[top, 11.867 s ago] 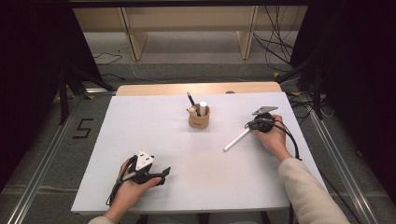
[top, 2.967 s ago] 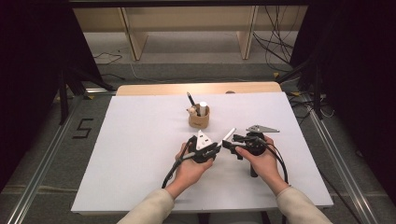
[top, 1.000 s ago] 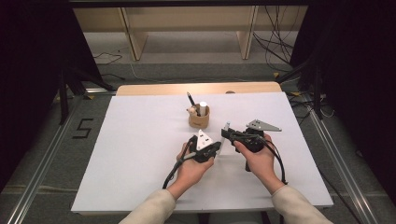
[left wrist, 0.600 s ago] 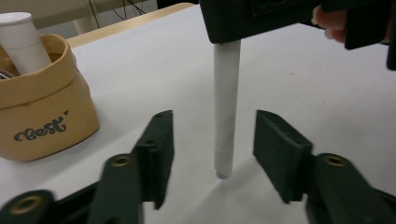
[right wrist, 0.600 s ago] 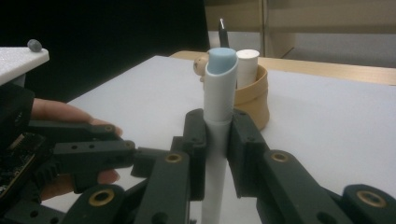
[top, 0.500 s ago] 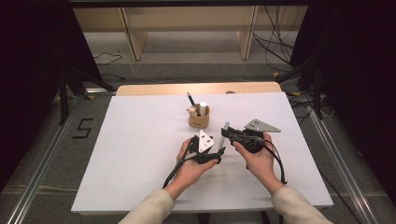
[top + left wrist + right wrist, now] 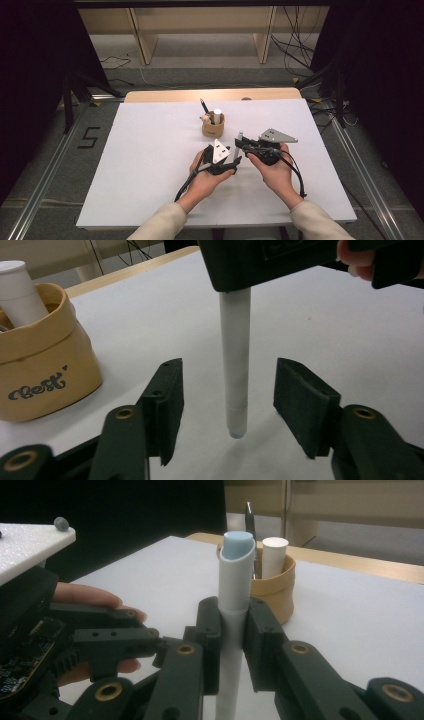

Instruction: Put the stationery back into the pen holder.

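Note:
A white pen (image 7: 235,355) with a pale blue tip hangs upright, tip down, just above the white table (image 7: 150,150). My right gripper (image 7: 232,630) is shut on its barrel (image 7: 236,575); from above, this gripper (image 7: 243,146) sits right of centre with the pen (image 7: 239,141) in it. My left gripper (image 7: 231,390) is open, one jaw on each side of the pen's lower end, touching nothing. In the high view the left gripper (image 7: 233,161) lies just left of the right one.
A tan fabric cup (image 7: 213,126) marked "Best" (image 7: 35,360) stands just beyond the grippers, holding a black pen and a white marker (image 7: 274,550). A wooden strip (image 7: 210,95) runs along the table's far edge. Cables trail from both grippers toward the person.
Earlier the hands were far apart and the pen lay on the table by the right gripper. Now the right gripper holds it upright at centre, the left gripper close beside it.

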`<state>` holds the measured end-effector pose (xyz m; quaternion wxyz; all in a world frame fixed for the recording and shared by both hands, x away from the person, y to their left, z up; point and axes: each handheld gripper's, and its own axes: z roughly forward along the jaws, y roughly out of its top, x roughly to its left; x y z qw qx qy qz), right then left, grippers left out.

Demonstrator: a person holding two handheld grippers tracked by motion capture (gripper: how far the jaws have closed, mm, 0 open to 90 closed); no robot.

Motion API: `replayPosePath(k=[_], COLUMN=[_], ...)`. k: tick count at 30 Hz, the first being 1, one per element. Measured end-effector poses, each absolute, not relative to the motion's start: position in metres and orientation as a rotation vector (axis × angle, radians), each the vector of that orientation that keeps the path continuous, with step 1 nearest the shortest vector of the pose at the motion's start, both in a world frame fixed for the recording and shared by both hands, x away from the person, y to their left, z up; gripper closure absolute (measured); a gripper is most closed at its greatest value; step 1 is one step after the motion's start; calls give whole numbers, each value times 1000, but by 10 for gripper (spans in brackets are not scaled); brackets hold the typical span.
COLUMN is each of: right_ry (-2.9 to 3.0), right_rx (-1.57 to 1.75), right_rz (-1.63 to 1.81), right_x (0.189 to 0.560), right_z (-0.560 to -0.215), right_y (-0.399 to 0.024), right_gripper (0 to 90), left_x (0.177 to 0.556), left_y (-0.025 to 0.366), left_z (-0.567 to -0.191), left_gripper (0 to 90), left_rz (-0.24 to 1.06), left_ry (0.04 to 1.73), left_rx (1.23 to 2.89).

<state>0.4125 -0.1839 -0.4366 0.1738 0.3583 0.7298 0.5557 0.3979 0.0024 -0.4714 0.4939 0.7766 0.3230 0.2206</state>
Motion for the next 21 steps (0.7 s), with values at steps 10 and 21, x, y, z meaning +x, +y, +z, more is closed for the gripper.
replayPosePath(k=[10, 21], right_ry=[2076, 2077], right_rx=[1004, 1005], right_rz=[1575, 1584], right_x=[411, 412], right_z=[-437, -437], right_y=[-182, -181], right_gripper=[784, 735], left_x=[399, 401], left_y=[-1, -2], left_z=[-466, -466], left_gripper=[641, 783], left_rz=[530, 563], left_ry=[766, 799], left_rx=[1834, 1806])
